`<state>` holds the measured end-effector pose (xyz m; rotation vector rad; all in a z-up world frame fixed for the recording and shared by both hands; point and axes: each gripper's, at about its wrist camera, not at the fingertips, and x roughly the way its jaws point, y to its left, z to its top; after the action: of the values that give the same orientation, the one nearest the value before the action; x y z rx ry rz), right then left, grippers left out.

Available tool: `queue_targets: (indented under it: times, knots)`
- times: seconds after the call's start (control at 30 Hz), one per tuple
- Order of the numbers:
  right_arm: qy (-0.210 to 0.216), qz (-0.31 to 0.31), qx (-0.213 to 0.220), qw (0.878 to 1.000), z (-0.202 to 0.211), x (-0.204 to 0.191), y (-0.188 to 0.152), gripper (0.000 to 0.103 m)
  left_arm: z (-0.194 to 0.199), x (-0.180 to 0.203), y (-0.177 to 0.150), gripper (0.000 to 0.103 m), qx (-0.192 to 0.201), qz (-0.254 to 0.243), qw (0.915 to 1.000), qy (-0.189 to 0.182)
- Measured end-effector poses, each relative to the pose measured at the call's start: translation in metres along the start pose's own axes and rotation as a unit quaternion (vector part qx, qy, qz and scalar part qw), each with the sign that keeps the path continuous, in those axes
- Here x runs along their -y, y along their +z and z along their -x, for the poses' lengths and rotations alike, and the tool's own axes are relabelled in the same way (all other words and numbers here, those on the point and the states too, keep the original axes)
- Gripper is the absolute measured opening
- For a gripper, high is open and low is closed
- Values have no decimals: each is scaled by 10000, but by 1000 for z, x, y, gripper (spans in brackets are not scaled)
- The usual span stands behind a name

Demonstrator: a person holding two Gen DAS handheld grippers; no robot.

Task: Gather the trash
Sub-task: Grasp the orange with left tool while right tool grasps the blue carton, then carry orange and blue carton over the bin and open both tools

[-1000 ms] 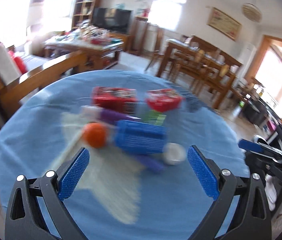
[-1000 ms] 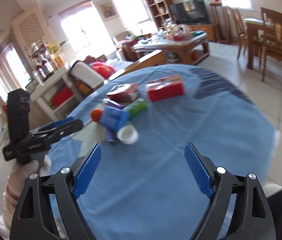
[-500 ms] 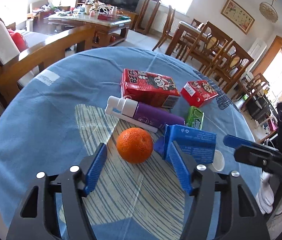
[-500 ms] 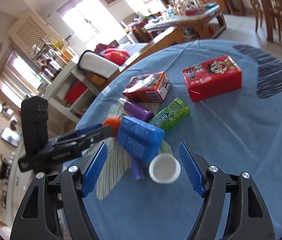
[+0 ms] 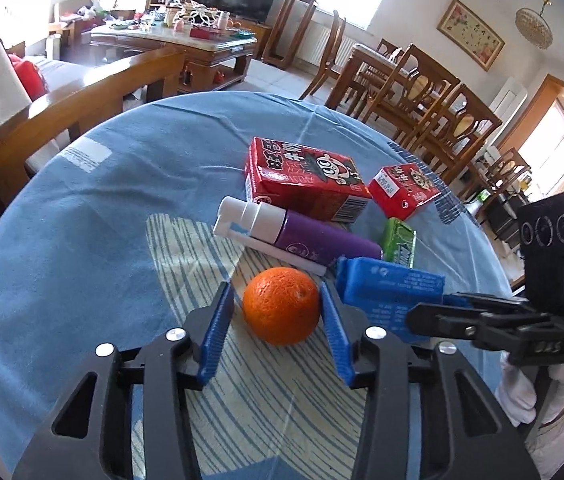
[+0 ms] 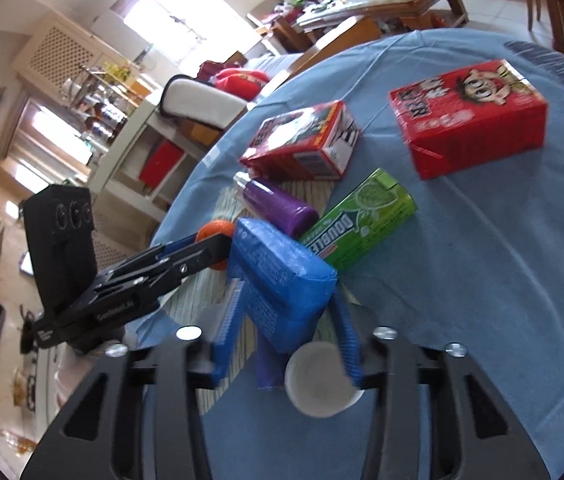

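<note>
My left gripper (image 5: 276, 316) is around an orange (image 5: 281, 305) on the striped cloth; the right pad touches it, a thin gap shows at the left pad. My right gripper (image 6: 286, 320) has its jaws on both sides of a blue soft packet (image 6: 282, 276), with a white cap (image 6: 320, 378) just below it. That blue packet (image 5: 390, 286) also shows in the left wrist view, with the right gripper's black body (image 5: 522, 320) beside it. Behind lie a purple bottle (image 5: 298, 234), a green gum pack (image 6: 358, 220) and two red boxes (image 5: 302, 180) (image 6: 470, 116).
All this lies on a round table with a blue cloth (image 5: 82, 220). A wooden bench (image 5: 82, 96) stands beyond the table's far left edge. Dining chairs (image 5: 422, 92) stand at the far right. The left gripper's body (image 6: 122, 284) reaches in beside the packet.
Both grippers have come down and forward to the pile and narrowed from wide open. The left now brackets the orange, the right now brackets the blue packet.
</note>
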<state>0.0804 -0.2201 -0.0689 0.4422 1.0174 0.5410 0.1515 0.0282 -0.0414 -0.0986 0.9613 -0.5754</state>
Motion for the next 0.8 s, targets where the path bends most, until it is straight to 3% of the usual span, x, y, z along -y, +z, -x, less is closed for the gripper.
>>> queue_targets:
  times: [0.23,0.63,0.8]
  knots:
    - [144,9,242,9996,17,-8,-3,21,-1,-1,1,36,-33,-49,9999,-91]
    - [50,147,771,9969,70,-20,-19,19,27,18,-13,35,212,-187,9995,-160]
    - [-141,203,1005,9946,100,-21,-34,19,48,44,-20,35,414,-380,9979,-306]
